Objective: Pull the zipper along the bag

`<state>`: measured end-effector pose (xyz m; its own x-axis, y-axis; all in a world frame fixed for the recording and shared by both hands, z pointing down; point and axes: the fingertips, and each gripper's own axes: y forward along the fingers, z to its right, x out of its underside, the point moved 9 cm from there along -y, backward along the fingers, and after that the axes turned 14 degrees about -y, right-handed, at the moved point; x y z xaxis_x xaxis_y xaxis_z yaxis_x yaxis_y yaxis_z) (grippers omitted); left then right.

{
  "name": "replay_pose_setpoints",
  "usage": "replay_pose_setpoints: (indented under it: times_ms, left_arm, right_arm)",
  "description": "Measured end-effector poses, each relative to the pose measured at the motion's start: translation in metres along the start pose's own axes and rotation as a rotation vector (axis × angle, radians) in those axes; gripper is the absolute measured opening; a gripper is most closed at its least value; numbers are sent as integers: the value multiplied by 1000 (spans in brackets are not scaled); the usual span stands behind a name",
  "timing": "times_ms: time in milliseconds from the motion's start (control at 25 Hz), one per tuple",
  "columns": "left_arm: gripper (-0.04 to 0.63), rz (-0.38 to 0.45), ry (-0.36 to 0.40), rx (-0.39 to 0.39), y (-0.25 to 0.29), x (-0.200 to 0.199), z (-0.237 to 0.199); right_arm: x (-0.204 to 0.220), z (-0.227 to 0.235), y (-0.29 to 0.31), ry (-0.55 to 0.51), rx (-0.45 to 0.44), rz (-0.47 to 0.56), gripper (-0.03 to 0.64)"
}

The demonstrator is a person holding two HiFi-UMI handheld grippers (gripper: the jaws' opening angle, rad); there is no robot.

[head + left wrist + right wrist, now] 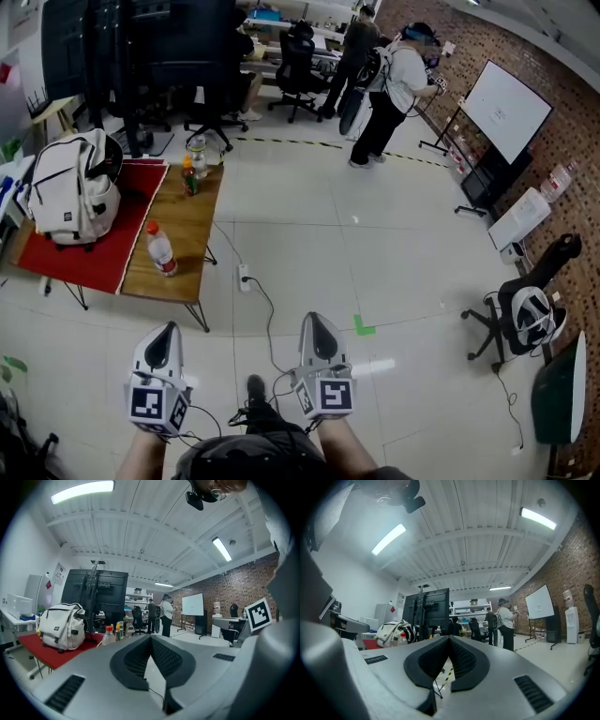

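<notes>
Bag (73, 187), white, stands on a red cloth (89, 258) on the surface (183, 234) at upper left, well apart from the left tool (168, 330) and right tool (313, 321) at bottom centre, each with jaws together, empty.

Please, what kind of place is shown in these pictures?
Most likely a workplace, an open lab or office: a whiteboard on a stand by a brick wall, office chairs at the back, and a white backpack on a table.
</notes>
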<state>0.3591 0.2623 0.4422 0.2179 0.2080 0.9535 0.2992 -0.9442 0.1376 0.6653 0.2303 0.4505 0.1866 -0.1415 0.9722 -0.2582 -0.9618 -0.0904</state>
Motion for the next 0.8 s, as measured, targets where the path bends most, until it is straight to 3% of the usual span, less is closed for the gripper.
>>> replay_pose_setpoints:
  times_ms: [360, 800]
  left_arm:
    - [34, 8, 4, 19, 148, -27, 12]
    - [34, 12, 5, 24, 234, -35, 42]
  right_arm:
    - [23, 80, 128, 11, -4, -2, 9]
    - [53, 136, 191, 44, -33, -6, 9]
